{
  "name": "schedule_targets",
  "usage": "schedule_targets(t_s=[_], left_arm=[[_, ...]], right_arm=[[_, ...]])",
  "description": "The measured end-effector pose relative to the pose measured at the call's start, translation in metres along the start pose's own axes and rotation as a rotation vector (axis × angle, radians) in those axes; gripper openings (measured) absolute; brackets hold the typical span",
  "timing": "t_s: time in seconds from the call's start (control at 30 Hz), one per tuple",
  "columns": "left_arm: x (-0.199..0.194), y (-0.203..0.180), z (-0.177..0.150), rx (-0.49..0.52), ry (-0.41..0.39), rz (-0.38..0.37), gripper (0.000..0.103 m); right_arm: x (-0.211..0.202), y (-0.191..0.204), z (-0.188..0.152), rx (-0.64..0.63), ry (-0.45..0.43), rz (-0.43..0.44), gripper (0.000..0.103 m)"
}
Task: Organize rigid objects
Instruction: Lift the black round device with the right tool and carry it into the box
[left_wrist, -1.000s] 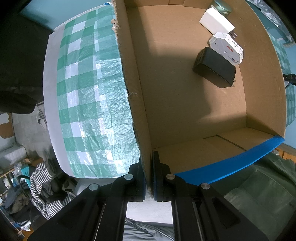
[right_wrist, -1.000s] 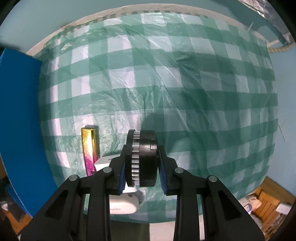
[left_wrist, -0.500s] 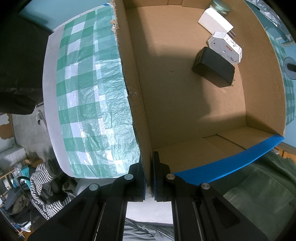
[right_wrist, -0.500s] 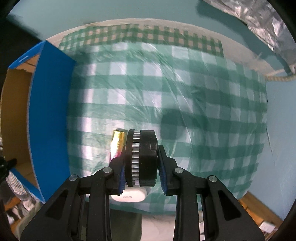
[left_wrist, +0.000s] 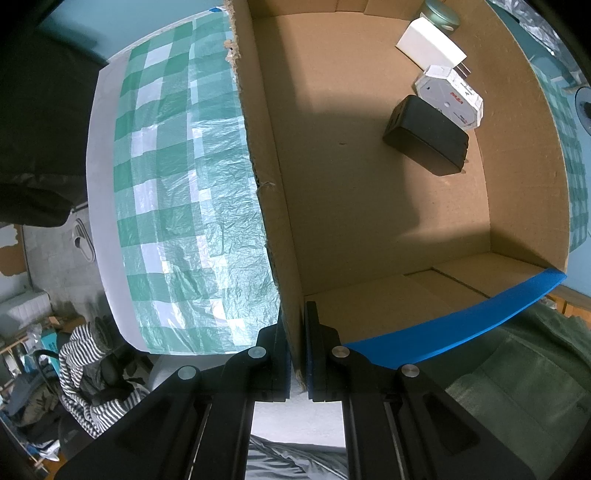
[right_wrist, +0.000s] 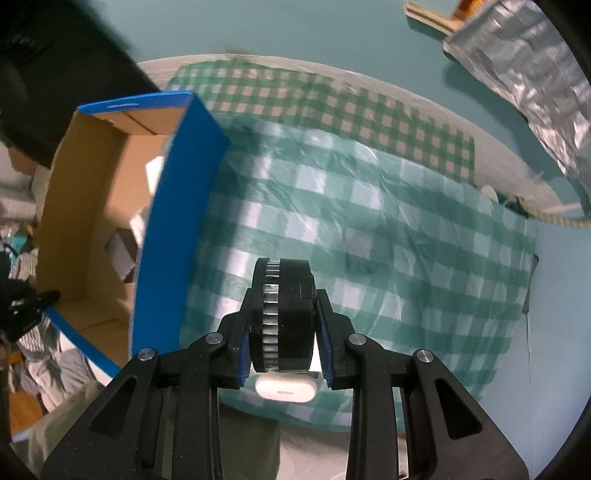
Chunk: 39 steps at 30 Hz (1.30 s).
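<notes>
The counter under me wears a green-and-white checked plastic cloth, crinkled and shiny. On it stands the cardboard box, open at the top, blue on the outside and plain brown within.

My left gripper points down at the box's near corner, its fingers pressed together on the upright cardboard wall, one pad inside and one outside.

Against the far side of the box floor lie a black block-shaped adapter, a white hexagonal case with red lettering touching it, a white plug block just beyond, and a round greenish lid in the corner.

My right gripper hangs over the cloth, just beside the box's blue wall, pinching a black disc with a ribbed metal ring on edge between its fingers. Below it, a small white rounded device lies on the cloth.
</notes>
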<state>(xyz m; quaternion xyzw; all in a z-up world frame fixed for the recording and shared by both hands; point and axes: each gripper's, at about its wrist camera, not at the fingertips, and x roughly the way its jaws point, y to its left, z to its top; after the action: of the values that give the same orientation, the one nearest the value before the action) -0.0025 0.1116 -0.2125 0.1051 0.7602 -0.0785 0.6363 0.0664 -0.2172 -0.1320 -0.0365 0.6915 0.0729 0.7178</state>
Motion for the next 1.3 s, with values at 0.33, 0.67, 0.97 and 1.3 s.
schedule_targets(t_s=[0.33,0.67,0.97,1.3], left_arm=[[-0.001,0.001,0.001,0.005,0.000,0.003,0.007],[-0.001,0.000,0.001,0.006,0.000,0.004,0.007],[-0.001,0.000,0.001,-0.001,-0.002,-0.001,0.007],[0.001,0.002,0.001,-0.013,0.000,-0.010,0.007]], right_arm=[[-0.017,0.056,0.021,-0.152,-0.025,0.034,0.027],[-0.019,0.111,0.044,-0.289,-0.028,0.037,0.027],[0.010,0.142,0.059,-0.382,0.011,0.031,0.027],[0.044,0.159,0.062,-0.452,0.077,-0.011,0.027]])
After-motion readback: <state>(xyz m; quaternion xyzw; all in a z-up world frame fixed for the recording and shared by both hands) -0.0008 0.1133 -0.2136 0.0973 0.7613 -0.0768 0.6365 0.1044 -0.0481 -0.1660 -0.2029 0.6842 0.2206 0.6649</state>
